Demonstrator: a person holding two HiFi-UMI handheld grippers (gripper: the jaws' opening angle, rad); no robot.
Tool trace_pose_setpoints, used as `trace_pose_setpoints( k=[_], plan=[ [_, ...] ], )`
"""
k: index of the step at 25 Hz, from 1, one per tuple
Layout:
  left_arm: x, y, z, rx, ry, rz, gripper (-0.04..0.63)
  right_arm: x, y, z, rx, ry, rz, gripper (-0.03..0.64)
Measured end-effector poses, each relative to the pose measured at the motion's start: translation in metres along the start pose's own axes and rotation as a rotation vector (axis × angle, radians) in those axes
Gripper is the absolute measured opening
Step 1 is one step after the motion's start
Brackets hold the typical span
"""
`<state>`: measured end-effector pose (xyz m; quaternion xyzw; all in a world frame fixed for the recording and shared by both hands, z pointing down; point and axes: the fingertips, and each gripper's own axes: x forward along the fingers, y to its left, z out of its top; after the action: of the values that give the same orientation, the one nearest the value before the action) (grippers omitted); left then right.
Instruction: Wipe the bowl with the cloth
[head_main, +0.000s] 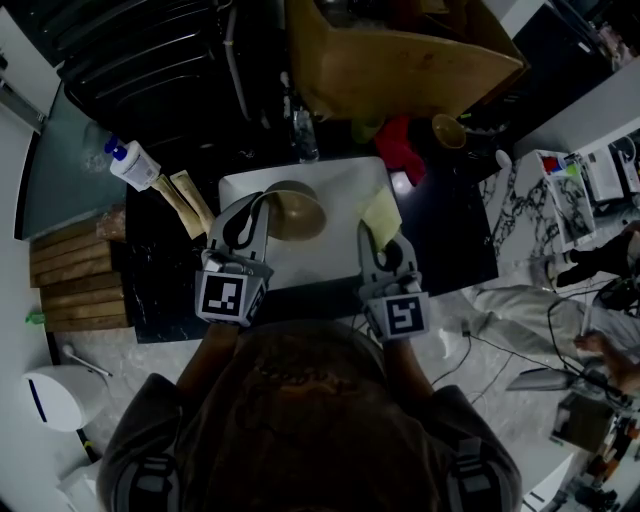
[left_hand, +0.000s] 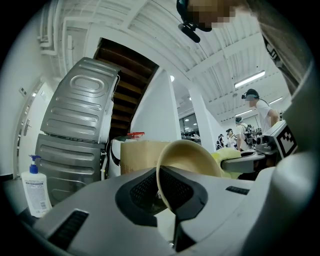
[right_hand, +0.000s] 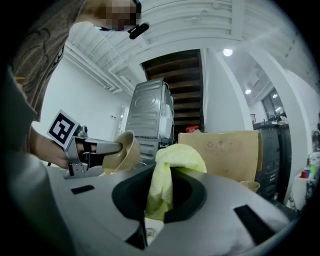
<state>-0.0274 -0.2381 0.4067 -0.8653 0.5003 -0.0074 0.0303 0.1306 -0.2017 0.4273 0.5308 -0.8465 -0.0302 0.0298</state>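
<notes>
- While both grippers sit over the white tray (head_main: 325, 262) on the dark counter (head_main: 455, 240), the left gripper (left_hand: 167, 200) is clamped on the rim of the tan bowl (left_hand: 192, 157).
- The bowl is tilted, with its hollow turned toward that gripper's camera.
- The right gripper (right_hand: 159, 200) is clenched on the yellow cloth (right_hand: 175, 160), which bunches up above its jaws.
- From the head view, the cloth is near the bowl on its right, with a strip of tray showing between them.
- A cardboard box (head_main: 400, 60) stands beyond the tray.
- A pump bottle (head_main: 133, 165) lies on the counter at the left, near some wooden boards (head_main: 75, 280).
</notes>
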Motion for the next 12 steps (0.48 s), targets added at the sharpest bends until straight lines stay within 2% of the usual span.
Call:
trace_pose_setpoints(
  k=[3, 12],
  plan=[
    [-0.0027, 0.0029, -0.0083, -0.017, 0.028, 0.017, 0.018, 0.0011, 0.0016, 0.0007, 0.003, -0.002, 0.0, 0.017],
    [-0.0014, 0.0004, -0.0093, -0.009, 0.019, 0.009, 0.018, 0.0037, 0.0024, 0.0039, 0.016, -0.007, 0.003, 0.017]
  ],
)
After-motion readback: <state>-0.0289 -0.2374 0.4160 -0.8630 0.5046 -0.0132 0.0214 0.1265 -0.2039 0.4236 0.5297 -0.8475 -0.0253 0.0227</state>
